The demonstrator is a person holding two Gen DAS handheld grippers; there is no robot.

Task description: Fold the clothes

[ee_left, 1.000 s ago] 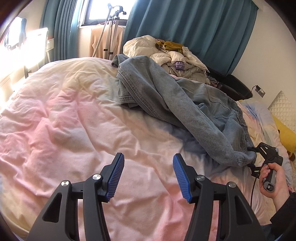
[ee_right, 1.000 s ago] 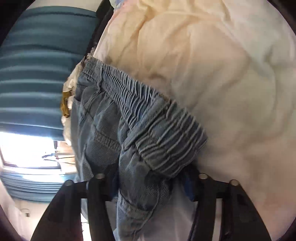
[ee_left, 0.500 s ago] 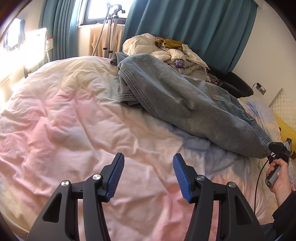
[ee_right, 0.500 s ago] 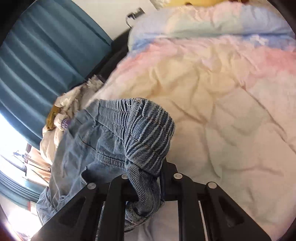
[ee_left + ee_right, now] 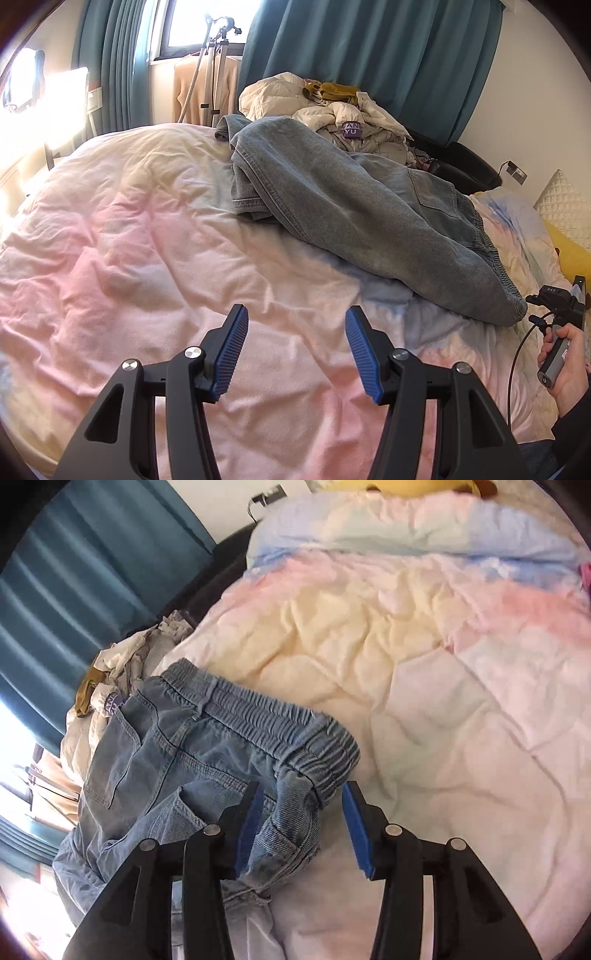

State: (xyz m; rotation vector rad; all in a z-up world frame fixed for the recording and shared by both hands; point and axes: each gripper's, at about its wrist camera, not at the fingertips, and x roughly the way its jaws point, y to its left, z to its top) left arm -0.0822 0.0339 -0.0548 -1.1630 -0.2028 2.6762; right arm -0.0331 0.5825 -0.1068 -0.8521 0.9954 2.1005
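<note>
A pair of light blue denim jeans (image 5: pixel 354 210) lies crumpled across the far right of the bed, its elastic waistband (image 5: pixel 280 720) nearest my right gripper. My right gripper (image 5: pixel 299 823) is open, with the waistband corner lying loose between its blue pads. In the left wrist view the right gripper (image 5: pixel 557 306) sits at the jeans' waist end, held by a hand. My left gripper (image 5: pixel 295 350) is open and empty, low over bare duvet, well short of the jeans.
The bed is covered by a pink, cream and blue duvet (image 5: pixel 140 266). A heap of cream clothes (image 5: pixel 325 110) lies at the far edge before teal curtains (image 5: pixel 369 51). A yellow pillow (image 5: pixel 569 254) is at the right. A black seat (image 5: pixel 465 166) stands beside the bed.
My right gripper pulled the jeans' waist end toward the bed's right side while shut on it, then opened and let it drop onto the duvet. My left gripper stayed still.
</note>
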